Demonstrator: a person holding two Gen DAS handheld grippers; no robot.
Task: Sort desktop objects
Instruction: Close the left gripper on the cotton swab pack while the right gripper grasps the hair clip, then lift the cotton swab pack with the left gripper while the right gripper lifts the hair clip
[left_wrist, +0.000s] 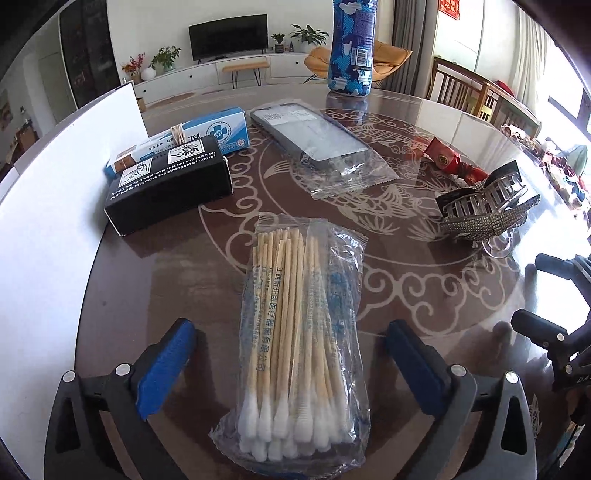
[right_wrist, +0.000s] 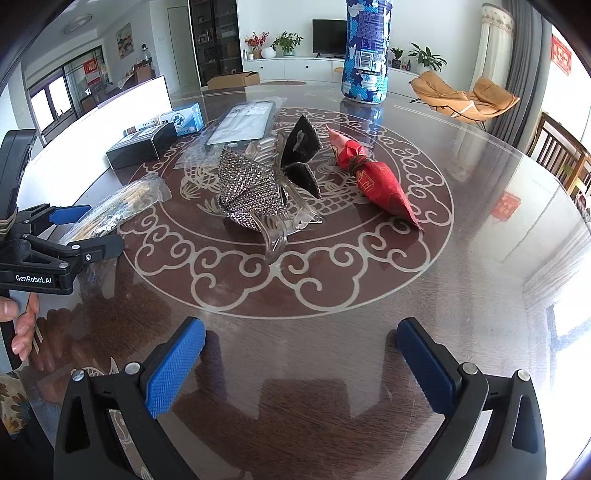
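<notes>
While wide open, left gripper (left_wrist: 291, 365) straddles swab pack (left_wrist: 295, 343), untouched.

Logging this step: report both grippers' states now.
Left gripper: open, astride the cotton swab packet, not gripping.
Right gripper: open, empty.

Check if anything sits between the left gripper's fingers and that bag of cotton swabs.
Nothing visible does. The bag of cotton swabs lies flat on the table between the open fingers of the left gripper, pads clear of it on both sides.
</notes>
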